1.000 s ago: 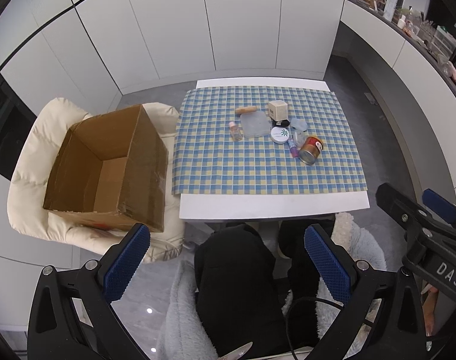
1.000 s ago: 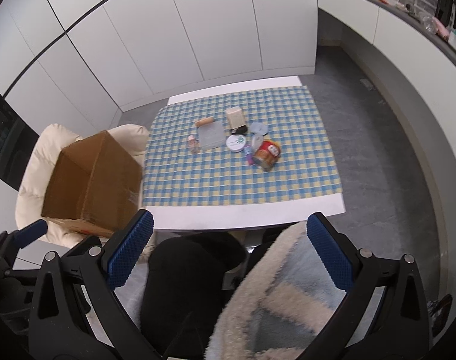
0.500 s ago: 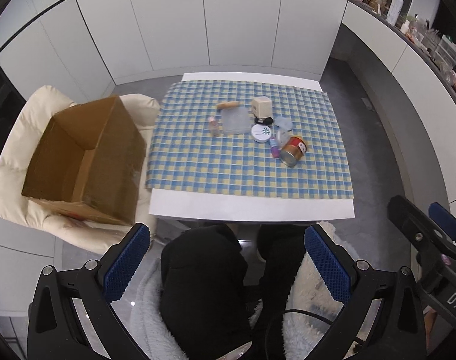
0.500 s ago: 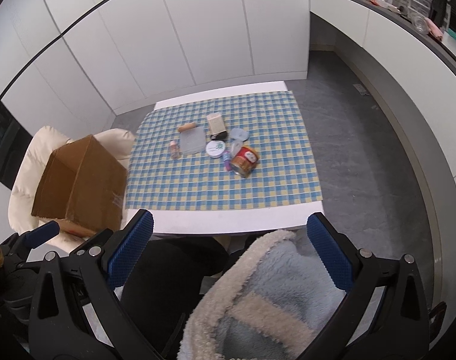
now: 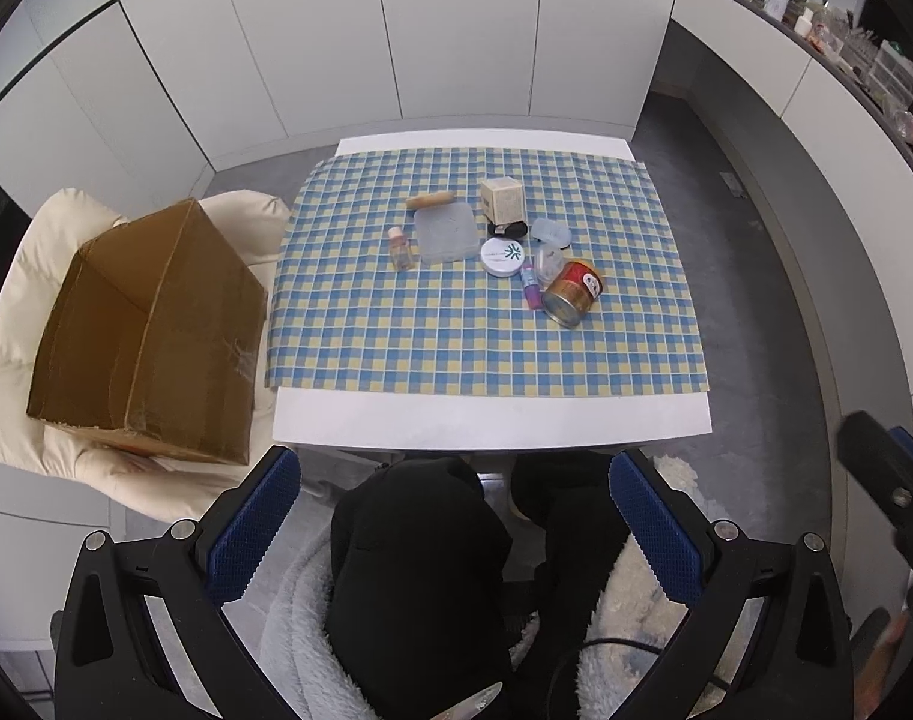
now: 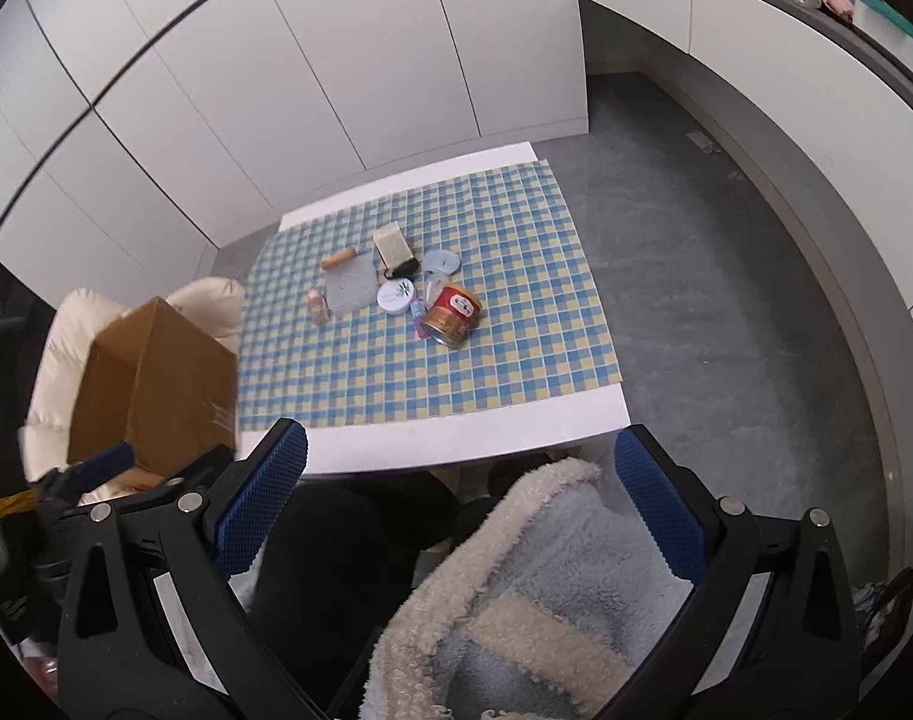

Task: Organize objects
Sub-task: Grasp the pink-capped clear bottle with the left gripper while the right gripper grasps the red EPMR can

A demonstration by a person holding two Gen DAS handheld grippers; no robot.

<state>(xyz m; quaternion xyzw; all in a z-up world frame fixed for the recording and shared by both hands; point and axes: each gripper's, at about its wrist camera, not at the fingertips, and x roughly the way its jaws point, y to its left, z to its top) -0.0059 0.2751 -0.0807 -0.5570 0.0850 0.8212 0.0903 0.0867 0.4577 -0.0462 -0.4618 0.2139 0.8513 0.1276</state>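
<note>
Left gripper (image 5: 453,516): jaws apart, empty, held high over lap.
Right gripper (image 6: 459,495): same.
Clutter, incl. can (image 5: 571,294): table centre, 12 o'clock.
Cardboard box (image 5: 144,330): 10 o'clock, open, likely the destination.

1. Your left gripper (image 5: 453,516) is raised and tilted downward, its jaws spread wide with nothing between the blue pads (image 5: 255,525).
2. Your right gripper (image 6: 459,507) is held the same way, jaws wide apart and empty, blue pads (image 6: 657,516) facing each other.
3. The two grippers sit side by side, each showing at the edge of the other's view.
4. Your legs (image 5: 417,564) in black trousers lie below both grippers, and a fleecy sleeve (image 6: 516,588) lies under the right one.
</note>
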